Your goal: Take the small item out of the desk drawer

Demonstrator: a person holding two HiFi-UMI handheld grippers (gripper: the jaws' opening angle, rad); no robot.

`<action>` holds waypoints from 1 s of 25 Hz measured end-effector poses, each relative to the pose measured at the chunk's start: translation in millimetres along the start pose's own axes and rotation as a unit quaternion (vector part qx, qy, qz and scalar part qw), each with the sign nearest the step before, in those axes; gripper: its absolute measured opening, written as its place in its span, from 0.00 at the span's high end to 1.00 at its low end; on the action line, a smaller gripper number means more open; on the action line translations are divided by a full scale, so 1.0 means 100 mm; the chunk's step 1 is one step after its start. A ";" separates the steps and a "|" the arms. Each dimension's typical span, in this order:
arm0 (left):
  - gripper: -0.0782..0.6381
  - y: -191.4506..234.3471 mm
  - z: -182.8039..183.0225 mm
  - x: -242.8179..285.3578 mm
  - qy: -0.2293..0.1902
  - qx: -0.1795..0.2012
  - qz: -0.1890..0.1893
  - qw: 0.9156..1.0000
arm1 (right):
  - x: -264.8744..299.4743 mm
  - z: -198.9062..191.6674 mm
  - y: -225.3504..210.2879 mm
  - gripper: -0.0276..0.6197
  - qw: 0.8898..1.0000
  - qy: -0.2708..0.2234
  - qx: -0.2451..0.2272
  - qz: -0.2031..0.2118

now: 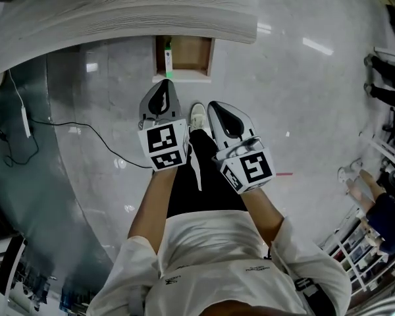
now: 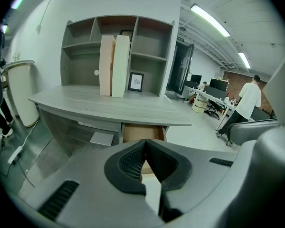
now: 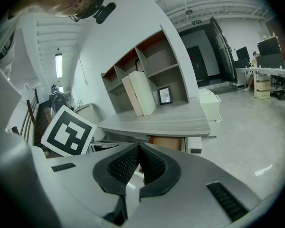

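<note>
The wooden desk drawer [image 1: 189,55] stands pulled out under the grey desk top [image 1: 125,12]. A slim white item with a green end [image 1: 168,62] lies along the drawer's left side. My left gripper [image 1: 164,84] hovers just in front of the drawer, shut with nothing between its jaws. My right gripper [image 1: 214,106] is beside it, a little further back, also shut and empty. In the left gripper view the closed left gripper [image 2: 145,142] points at the open drawer [image 2: 142,132]. The right gripper view shows the closed right gripper [image 3: 138,147] below the drawer [image 3: 169,142].
A shelf unit with two tall pale boxes [image 2: 114,65] and a picture frame [image 2: 136,81] stands on the desk. A black cable [image 1: 85,134] and a white power strip [image 1: 24,120] lie on the floor at left. A rack [image 1: 386,133] stands at right. A person [image 2: 249,98] is far off.
</note>
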State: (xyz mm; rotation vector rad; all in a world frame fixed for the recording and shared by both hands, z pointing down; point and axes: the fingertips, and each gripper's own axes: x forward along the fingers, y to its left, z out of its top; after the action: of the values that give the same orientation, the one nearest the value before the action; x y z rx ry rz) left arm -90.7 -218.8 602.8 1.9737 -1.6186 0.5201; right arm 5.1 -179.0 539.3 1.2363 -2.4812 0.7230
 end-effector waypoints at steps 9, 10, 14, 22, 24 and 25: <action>0.87 0.08 -0.25 0.41 0.022 0.001 0.009 1.000 | 0.18 -0.16 -0.24 0.91 1.000 0.004 0.000 -0.001; 0.87 0.09 -0.29 0.45 0.025 -0.002 0.009 1.000 | 0.20 -0.18 -0.27 0.91 1.000 0.006 -0.001 -0.001; 0.87 0.12 -0.42 0.60 0.035 -0.007 0.012 0.999 | 0.28 -0.26 -0.34 0.91 1.000 0.010 0.003 -0.002; 0.75 0.17 -0.63 0.91 0.066 -0.011 0.017 0.998 | 0.33 -0.43 -0.40 0.91 1.000 0.026 0.011 0.000; 0.72 0.21 -0.66 0.98 0.075 -0.011 0.022 0.997 | 0.35 -0.44 -0.40 0.91 1.000 0.028 0.012 0.001; 0.72 0.22 -0.68 1.02 0.079 -0.012 0.023 0.997 | 0.36 -0.44 -0.41 0.91 1.000 0.028 0.012 0.001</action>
State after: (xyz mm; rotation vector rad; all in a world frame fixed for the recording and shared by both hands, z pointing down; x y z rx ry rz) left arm -88.7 -258.2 720.8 1.8326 -1.5667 0.6534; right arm 17.4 -199.4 604.8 1.2037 -2.4360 0.7788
